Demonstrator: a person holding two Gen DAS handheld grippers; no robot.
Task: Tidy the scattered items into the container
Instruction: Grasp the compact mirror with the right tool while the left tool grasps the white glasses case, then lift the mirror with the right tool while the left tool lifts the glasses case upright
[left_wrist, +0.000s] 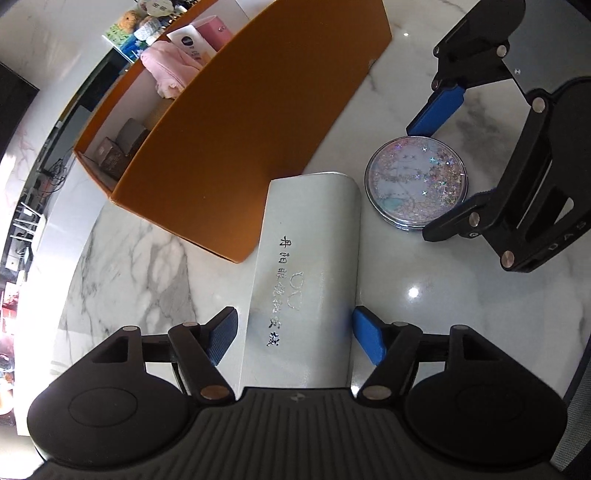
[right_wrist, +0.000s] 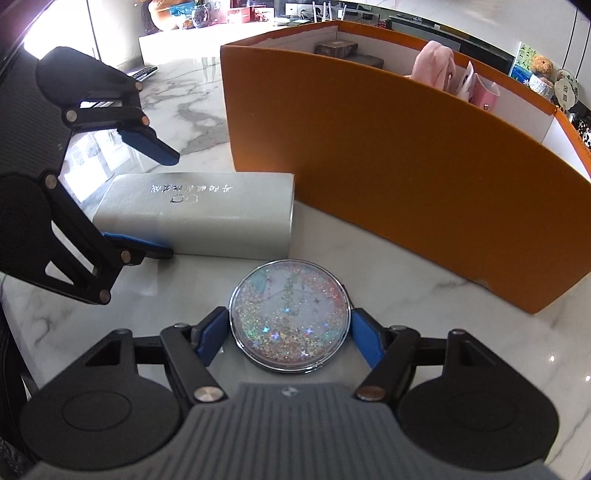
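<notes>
A silver glasses case (left_wrist: 306, 258) with printed characters lies on the marble table, one end against the orange box (left_wrist: 258, 129). My left gripper (left_wrist: 295, 336) is open, its blue pads standing beside the case's two long sides; from the right wrist view the far finger (right_wrist: 147, 142) is clear of the case (right_wrist: 199, 218). A round glitter compact (right_wrist: 290, 325) lies flat next to the case. My right gripper (right_wrist: 290, 326) is shut on it, both pads against its rim. In the left wrist view the compact (left_wrist: 417, 181) sits between the right gripper's fingers (left_wrist: 436, 110).
The orange box (right_wrist: 406, 184) has tall walls and holds a pink cloth (right_wrist: 432, 62), a pink item (right_wrist: 484, 94) and small brown boxes (left_wrist: 122, 147). Marble tabletop (left_wrist: 129, 258) spreads around it. Shelves with ornaments line the room's far edge.
</notes>
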